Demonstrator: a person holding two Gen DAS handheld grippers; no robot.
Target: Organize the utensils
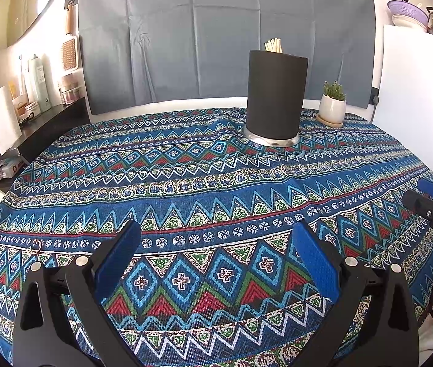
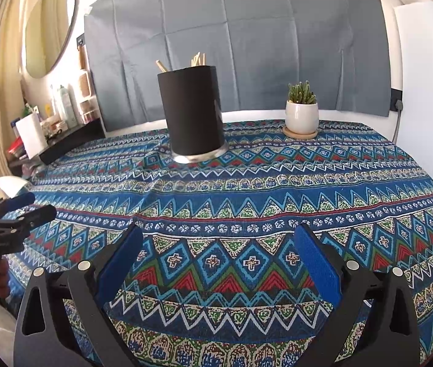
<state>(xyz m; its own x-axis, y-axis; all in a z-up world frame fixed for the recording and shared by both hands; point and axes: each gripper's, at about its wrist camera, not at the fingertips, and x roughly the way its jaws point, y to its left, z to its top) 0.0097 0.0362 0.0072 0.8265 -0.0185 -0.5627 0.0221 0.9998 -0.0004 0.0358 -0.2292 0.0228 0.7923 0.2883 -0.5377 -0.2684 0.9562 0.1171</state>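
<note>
No loose utensils are seen on the bench (image 1: 185, 183); chopsticks (image 1: 273, 45) already stand in the black holder (image 1: 274, 98), left of the potted cactus (image 1: 333, 104). Left gripper (image 1: 216, 263) and right gripper (image 2: 219, 263) jaws are held wide apart, empty; the task is judged nearly done.

Black holder with wooden sticks, standing on the patterned cloth

The tall matte black cylindrical utensil holder (image 1: 275, 98) with a shiny metal base ring stands upright toward the table's far side. A bunch of pale wooden chopsticks (image 2: 198, 59) pokes above its rim, one leaning apart to the left.
</note>
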